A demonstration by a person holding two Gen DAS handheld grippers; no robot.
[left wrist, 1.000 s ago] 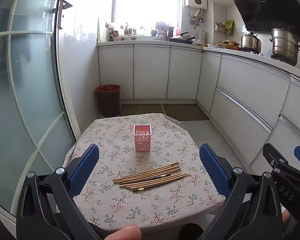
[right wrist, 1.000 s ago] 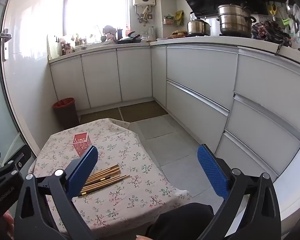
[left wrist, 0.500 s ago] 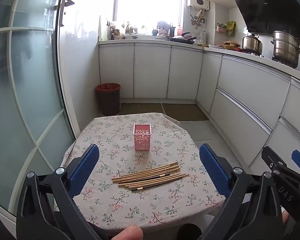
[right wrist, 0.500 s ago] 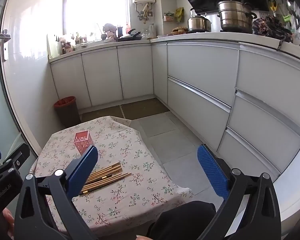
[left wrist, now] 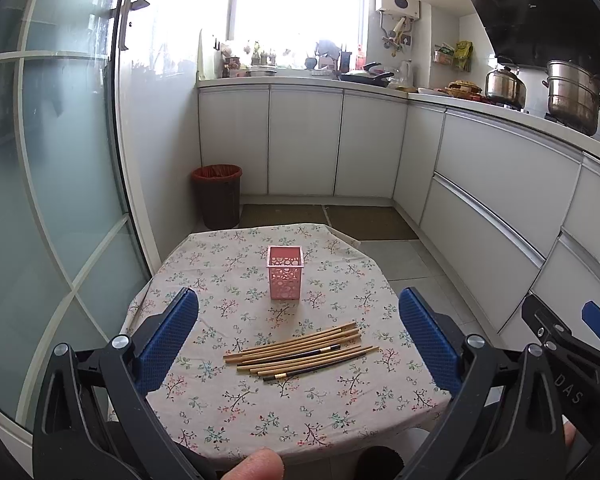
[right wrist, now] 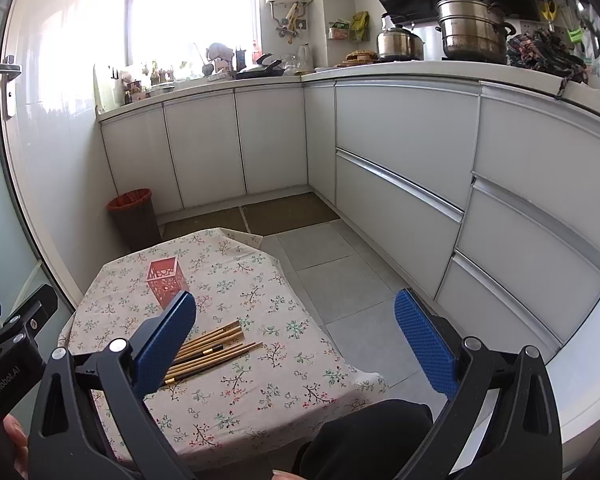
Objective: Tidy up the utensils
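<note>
Several wooden chopsticks [left wrist: 300,350] lie in a loose bundle on the floral tablecloth of a small table [left wrist: 220,412]. A pink perforated holder [left wrist: 285,272] stands upright behind them, empty as far as I can see. My left gripper [left wrist: 298,340] is open and empty, held above the table's near edge. My right gripper [right wrist: 296,340] is open and empty, off the table's right side; its left finger covers part of the chopsticks [right wrist: 216,346]. The holder also shows in the right wrist view [right wrist: 166,282].
A dark bin with a red liner [left wrist: 218,196] stands on the floor beyond the table. White kitchen cabinets [left wrist: 500,208] run along the back and right. A glass door [left wrist: 52,200] is to the left. Pots [right wrist: 472,36] sit on the counter.
Both grippers have drifted slightly; the views have risen and pulled back a little from the table. Nothing on the table has moved.
</note>
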